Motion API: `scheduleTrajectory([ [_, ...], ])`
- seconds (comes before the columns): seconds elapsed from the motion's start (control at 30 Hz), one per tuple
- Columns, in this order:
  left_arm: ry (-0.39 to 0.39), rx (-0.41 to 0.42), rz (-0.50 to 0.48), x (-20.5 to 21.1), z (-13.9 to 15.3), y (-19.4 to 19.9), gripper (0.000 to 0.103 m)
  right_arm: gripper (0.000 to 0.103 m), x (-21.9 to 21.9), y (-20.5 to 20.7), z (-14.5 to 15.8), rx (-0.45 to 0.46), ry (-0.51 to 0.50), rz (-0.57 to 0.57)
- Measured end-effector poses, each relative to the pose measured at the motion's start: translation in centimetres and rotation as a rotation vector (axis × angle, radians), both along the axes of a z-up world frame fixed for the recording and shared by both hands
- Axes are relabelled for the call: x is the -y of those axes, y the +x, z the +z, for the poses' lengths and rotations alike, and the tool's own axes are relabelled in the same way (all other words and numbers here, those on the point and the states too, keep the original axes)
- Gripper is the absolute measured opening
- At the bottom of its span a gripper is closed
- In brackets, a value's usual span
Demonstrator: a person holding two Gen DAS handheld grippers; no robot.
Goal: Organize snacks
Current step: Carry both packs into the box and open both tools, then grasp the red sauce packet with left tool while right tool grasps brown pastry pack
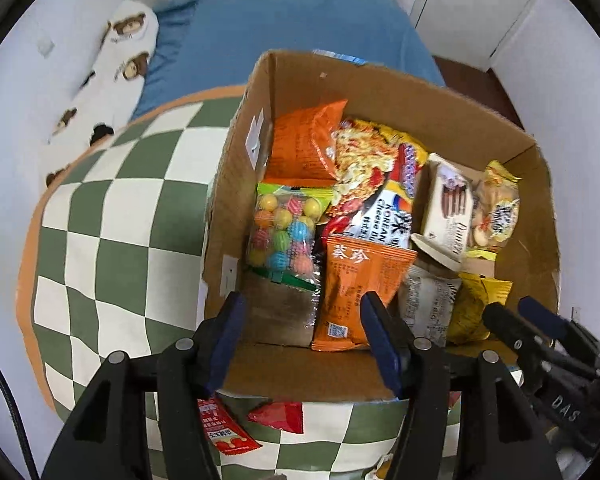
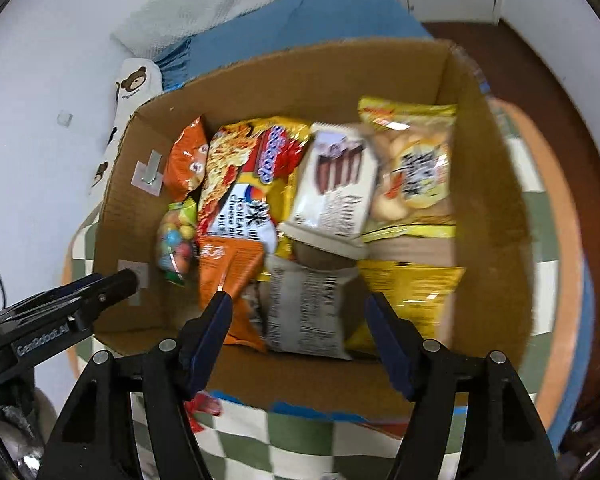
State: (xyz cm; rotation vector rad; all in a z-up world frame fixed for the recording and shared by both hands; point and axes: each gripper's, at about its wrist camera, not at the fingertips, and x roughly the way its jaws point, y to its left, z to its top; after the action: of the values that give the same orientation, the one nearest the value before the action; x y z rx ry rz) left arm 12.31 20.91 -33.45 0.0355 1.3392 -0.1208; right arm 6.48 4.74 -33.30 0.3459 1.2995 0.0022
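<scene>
A cardboard box (image 1: 432,120) (image 2: 308,80) holds several snack packs: orange packets (image 1: 356,280) (image 2: 224,276), a bag of coloured gumballs (image 1: 284,232) (image 2: 176,240), a noodle pack (image 1: 372,172) (image 2: 248,176), a white biscuit pack (image 1: 448,204) (image 2: 336,184), yellow bags (image 1: 476,304) (image 2: 416,160) and a grey pack (image 2: 308,312). My left gripper (image 1: 300,312) is open and empty above the box's near edge. My right gripper (image 2: 298,312) is open and empty above the near edge too. Each shows at the other view's side, the right gripper (image 1: 524,316) and the left gripper (image 2: 112,280).
The box stands on a green and white checkered cloth (image 1: 112,208) (image 2: 300,440) over a round table. Red snack packets (image 1: 224,428) (image 1: 280,416) lie on the cloth in front of the box. A blue bed (image 1: 276,32) and bear pillow (image 1: 116,60) are behind.
</scene>
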Motion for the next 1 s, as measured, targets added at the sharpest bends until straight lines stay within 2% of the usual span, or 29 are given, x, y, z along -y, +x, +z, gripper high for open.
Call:
scheduleTrajectory([
  [0.17,-0.005,0.096,-0.008,0.8,2.1,-2.9,0.057,0.072,0.7,-2.5,2.1,0.072,-0.084,0.006],
  [0.57,-0.021,0.27,-0.043,2.4,6.9,-8.6,0.057,0.072,1.3,-9.0,8.2,0.22,-0.156,-0.004],
  [0.77,-0.06,0.316,-0.038,2.5,8.9,-10.8,0.057,0.072,1.0,-12.0,11.2,0.284,-0.176,-0.002],
  [0.9,-0.089,0.311,-0.022,2.1,9.3,-12.0,0.057,0.072,1.0,-13.3,12.4,0.302,-0.154,-0.015],
  [1.0,-0.098,0.287,0.0,1.7,8.6,-12.8,0.057,0.073,1.1,-14.3,12.4,0.299,-0.132,-0.024],
])
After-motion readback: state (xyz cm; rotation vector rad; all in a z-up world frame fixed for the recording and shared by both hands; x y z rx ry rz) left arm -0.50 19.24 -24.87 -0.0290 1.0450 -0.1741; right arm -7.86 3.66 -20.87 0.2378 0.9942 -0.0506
